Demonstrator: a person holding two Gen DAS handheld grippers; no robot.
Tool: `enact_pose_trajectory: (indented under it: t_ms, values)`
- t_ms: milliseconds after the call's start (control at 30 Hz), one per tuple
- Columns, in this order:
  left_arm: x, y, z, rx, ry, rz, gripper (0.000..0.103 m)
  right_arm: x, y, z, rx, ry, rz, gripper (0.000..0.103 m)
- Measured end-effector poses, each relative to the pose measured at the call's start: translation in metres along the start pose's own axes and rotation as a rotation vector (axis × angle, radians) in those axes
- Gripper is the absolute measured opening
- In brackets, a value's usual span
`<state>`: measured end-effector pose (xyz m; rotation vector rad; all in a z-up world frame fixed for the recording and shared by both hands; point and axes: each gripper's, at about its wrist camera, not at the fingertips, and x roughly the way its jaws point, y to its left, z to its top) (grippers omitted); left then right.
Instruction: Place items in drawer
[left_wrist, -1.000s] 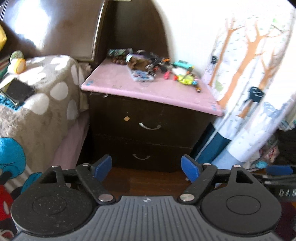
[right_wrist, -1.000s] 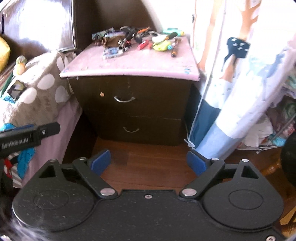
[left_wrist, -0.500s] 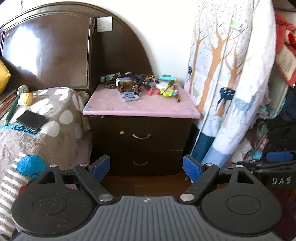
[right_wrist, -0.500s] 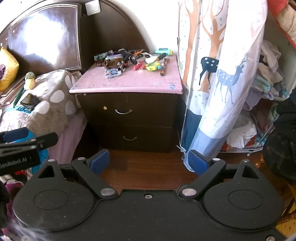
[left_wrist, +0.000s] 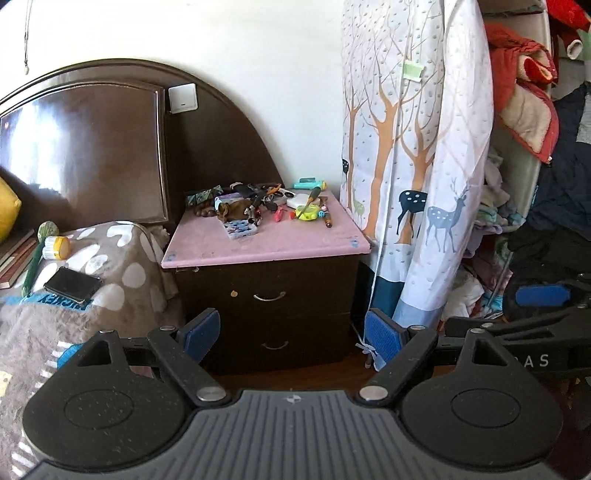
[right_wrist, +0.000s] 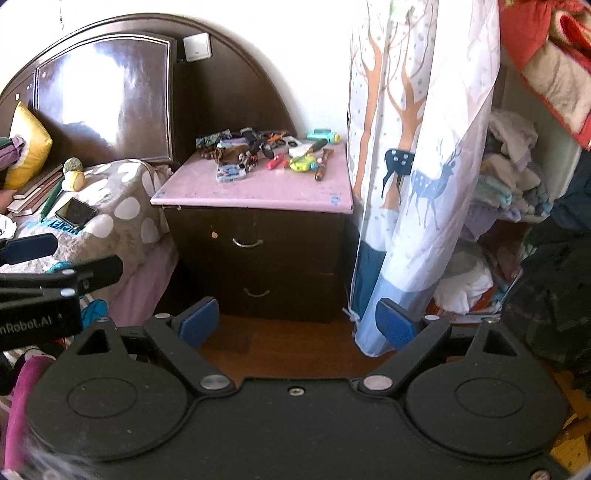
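Left wrist view: left gripper (left_wrist: 291, 330) spread wide, gripping nothing, aimed at nightstand (left_wrist: 266, 284) well ahead. Two drawers shut, upper drawer (left_wrist: 269, 296) with curved handle, lower drawer (left_wrist: 275, 345) beneath. Clutter of small items (left_wrist: 258, 208) heaped toward 12 o'clock on pink top (left_wrist: 266, 243); small flat box (left_wrist: 242, 229) just nearer. Phone (left_wrist: 72, 284) on spotted blanket (left_wrist: 110, 266) at 9 o'clock. Deer curtain (left_wrist: 417, 166) at 2 o'clock.

Right wrist view: right gripper (right_wrist: 295, 326) likewise spread, pinching nothing, well apart from nightstand. Left gripper's arm visible at 9 o'clock.
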<state>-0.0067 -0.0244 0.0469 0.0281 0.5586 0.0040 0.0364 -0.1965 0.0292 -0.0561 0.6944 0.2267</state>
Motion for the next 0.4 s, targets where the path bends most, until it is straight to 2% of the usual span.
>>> enact_pose_trajectory:
  t_ms: [200,400]
  values:
    - [-0.018,0.001,-0.001,-0.012,-0.028,0.011,0.086,-0.018,0.008,0.000,-0.021,-0.032,-0.001,0.093]
    - [-0.032,0.007,-0.003,-0.044,-0.049,-0.012,0.086,-0.031,0.014,0.000,-0.030,-0.052,-0.005,0.093]
